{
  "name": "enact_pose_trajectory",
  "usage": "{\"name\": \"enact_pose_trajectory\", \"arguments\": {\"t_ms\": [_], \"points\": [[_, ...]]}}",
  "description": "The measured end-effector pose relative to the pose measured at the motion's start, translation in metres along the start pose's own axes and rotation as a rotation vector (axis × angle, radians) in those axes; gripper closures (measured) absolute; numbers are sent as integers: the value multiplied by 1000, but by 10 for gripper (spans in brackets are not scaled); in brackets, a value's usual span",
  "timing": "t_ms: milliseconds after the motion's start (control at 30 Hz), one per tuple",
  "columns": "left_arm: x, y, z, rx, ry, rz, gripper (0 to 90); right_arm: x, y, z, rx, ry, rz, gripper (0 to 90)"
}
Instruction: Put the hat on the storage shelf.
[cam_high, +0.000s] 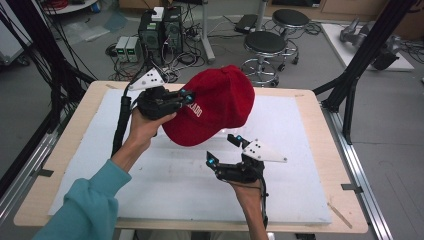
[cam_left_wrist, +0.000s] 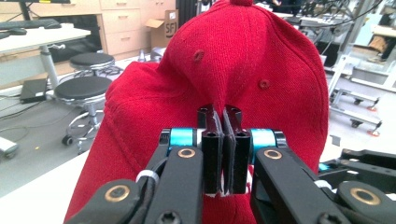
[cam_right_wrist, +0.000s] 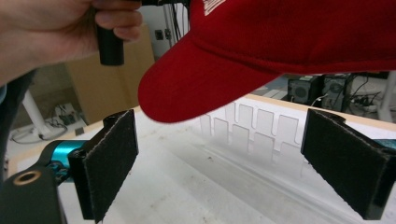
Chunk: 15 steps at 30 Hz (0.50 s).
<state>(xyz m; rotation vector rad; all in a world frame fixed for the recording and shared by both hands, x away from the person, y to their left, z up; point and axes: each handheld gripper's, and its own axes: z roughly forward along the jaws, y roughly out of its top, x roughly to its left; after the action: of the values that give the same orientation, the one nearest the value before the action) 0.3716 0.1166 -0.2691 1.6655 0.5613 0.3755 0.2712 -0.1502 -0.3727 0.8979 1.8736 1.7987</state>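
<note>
Right gripper (cam_high: 223, 150) jaws gaping at cap's (cam_high: 215, 102) 6 o'clock; left gripper (cam_left_wrist: 223, 140) jaws pinching thin fabric, risking slipping onto table (cam_high: 310, 200)

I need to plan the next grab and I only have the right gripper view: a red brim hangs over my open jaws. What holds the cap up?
Observer: The left hand-held gripper does. Its jaws are pinched shut on a fold of the red cap at the crown.
Operator: Is the cap touching the table anywhere?
Observer: In the high view it looks lifted off the white board, brim tilted down toward you, though I can't rule out contact under the far side.
Operator: And where is my gripper relative to it?
Observer: The right hand-held gripper sits just in front of and below the brim, jaws wide, nothing between them.
</note>
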Motion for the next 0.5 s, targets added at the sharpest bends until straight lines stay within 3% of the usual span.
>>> {"name": "enact_pose_trajectory", "arguments": {"t_ms": [133, 167, 233, 300, 500], "points": [[-4, -2, 1, -28, -6, -11, 870, -4, 0, 1, 0, 4, 23, 101], [-7, -4, 1, -58, -14, -28, 869, -4, 0, 2, -1, 7, 29, 111], [-8, -7, 2, -74, -17, -33, 870, -6, 0, 2, -12, 35, 53, 142], [-10, -10, 2, -91, -24, -49, 869, -7, 1, 3, -22, 38, 57, 142], [-16, -16, 4, -115, -37, -47, 870, -6, 4, 4, -38, 43, 57, 175]]}}
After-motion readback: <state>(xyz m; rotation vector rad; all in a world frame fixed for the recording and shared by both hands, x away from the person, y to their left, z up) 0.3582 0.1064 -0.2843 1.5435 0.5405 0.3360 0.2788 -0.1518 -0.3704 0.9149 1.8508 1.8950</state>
